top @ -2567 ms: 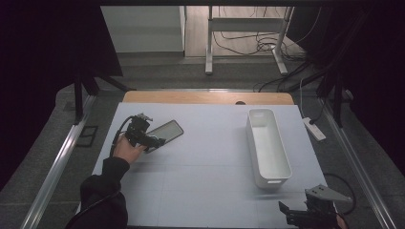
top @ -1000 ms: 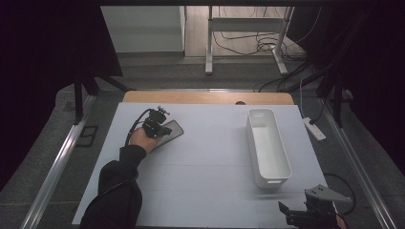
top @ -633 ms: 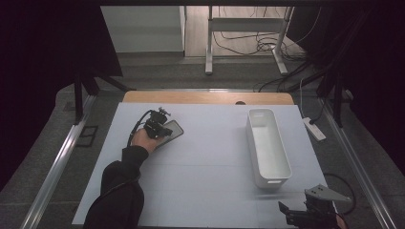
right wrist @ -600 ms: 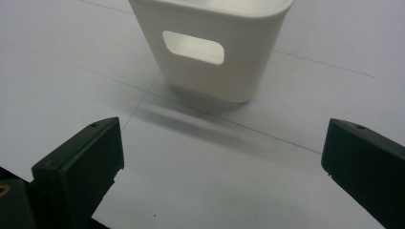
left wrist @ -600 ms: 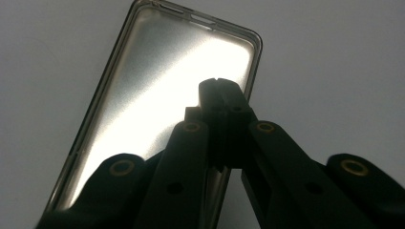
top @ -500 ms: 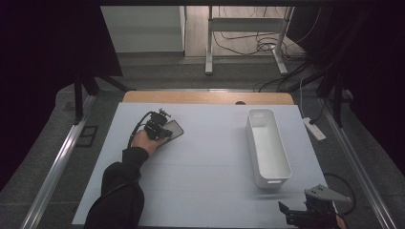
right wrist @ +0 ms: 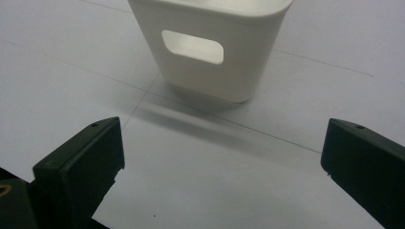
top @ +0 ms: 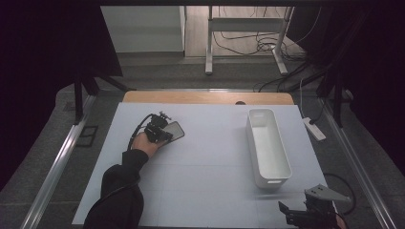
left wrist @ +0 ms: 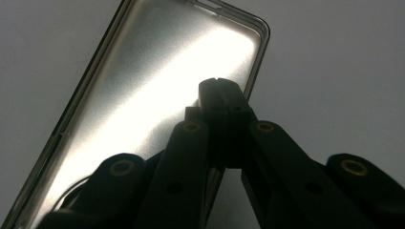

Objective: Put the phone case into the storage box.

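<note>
Left gripper [top: 160, 132]: held in the person's left hand [top: 143, 143] over the left half of the table, toward the far edge; in the left gripper view its black jaws are clenched tip to tip, nothing between the pads, the tips resting over the case.
Case [left wrist: 157, 95]: a phone case, lying flat on the table's left half, near the far edge and well apart from the bin; it sits skewed to the table's edges.
Case, inside: empty; a shallow tray shape, open side up.
Case, material: thin, smooth, translucent grey with a darker raised rim and rounded corners; a bright streak of light runs along its floor.
Sleeve [top: 119, 191]: dark, coming in from the table's near edge on the left.
Table [top: 210, 162]: matte white top with faint straight seams, a strip of wood along the far edge.
Bin [top: 267, 145]: on the right half of the table, long side running from near edge to far edge, close to the right edge.
Bin, inside: empty as far as the high view shows.
Bin, material: smooth white plastic, long and narrow, rounded corners, walls tapering downward, an oblong handle slot [right wrist: 192, 46] in the near end wall.
Right gripper [right wrist: 219, 157]: at the near right corner, jaws spread wide and released, holding nothing, pointing at the bin's near end wall, apart from it.
</note>
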A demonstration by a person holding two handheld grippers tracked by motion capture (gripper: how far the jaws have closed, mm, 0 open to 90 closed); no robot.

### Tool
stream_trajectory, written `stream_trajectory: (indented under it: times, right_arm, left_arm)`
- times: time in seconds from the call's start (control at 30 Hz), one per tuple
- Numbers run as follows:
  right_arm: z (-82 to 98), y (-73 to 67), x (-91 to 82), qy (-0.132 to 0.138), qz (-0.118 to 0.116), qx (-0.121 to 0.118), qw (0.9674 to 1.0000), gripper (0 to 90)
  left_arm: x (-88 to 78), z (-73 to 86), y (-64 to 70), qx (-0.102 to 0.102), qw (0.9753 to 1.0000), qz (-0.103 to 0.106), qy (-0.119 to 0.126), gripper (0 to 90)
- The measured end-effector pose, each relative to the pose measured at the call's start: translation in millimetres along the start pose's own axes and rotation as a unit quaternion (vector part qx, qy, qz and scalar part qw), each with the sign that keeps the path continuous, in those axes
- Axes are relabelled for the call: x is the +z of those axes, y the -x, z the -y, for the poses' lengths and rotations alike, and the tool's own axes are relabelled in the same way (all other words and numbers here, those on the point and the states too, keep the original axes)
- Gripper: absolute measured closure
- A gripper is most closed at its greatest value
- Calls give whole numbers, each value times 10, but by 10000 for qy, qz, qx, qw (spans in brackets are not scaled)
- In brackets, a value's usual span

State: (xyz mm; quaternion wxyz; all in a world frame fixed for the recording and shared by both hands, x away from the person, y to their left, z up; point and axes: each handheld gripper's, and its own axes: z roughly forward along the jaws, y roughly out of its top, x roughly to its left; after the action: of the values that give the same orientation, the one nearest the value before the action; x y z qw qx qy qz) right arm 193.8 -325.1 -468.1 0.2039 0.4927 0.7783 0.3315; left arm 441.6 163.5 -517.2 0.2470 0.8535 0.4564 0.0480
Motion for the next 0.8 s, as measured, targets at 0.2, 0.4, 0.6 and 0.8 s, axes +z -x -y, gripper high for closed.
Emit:
stream_trajectory:
  times: [0.2,0.4,0.6,0.8]
  right_arm:
    - [-1,-2,2,-14,4,-7,10000,12]
    - [-2,-2,4,-20,8,-3,10000,12]
    - [-2,-3,4,-24,10,-4,10000,12]
    - [-3,-5,4,-37,23,-6,10000,13]
  left_arm:
    - [-20,51,57,90,9999,63,-30,889]
    - [-38,106,136,195,9997,122,-50,889]
    - [-57,170,224,325,9993,175,-54,889]
    - [-89,257,309,401,9990,179,-56,889]
